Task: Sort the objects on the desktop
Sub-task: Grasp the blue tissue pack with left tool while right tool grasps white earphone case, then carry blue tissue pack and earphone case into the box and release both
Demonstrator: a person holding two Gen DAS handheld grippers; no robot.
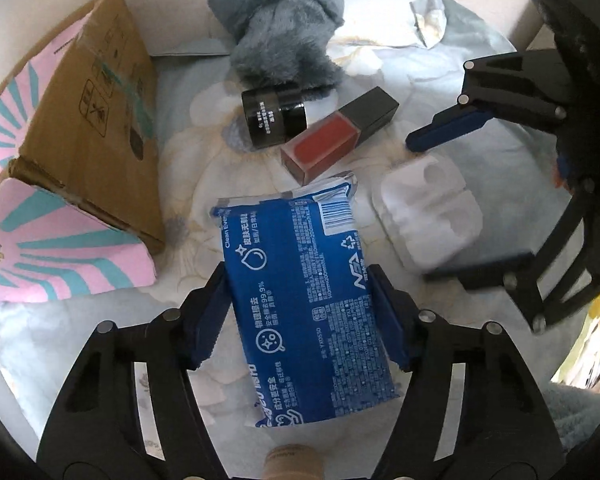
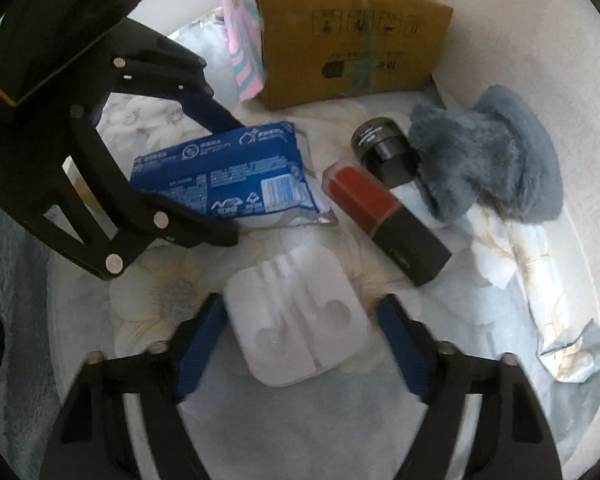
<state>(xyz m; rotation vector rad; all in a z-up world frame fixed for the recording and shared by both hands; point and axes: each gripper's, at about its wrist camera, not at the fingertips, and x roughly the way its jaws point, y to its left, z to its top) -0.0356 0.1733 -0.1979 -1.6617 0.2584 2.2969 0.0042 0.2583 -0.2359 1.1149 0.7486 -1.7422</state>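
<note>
A blue wipes pack (image 1: 300,312) lies on the floral cloth, and my left gripper (image 1: 298,276) is shut on it, a blue pad pressed against each long side. The right wrist view shows that same left gripper (image 2: 234,182) clamping the wipes pack (image 2: 224,172). A white moulded earphone case (image 2: 296,328) lies between the pads of my right gripper (image 2: 300,304); the left pad sits at its edge and a thin gap shows at the right pad. From the left wrist, the right gripper (image 1: 420,210) straddles the case (image 1: 428,208).
A cardboard box (image 1: 92,120) with pink flaps stands at the left, also seen as the box (image 2: 352,40) at the back. A black jar (image 1: 274,116), a red bottle with black cap (image 1: 332,136) and a grey fuzzy item (image 1: 284,40) lie beyond. A beige cap (image 1: 292,460) is near the bottom edge.
</note>
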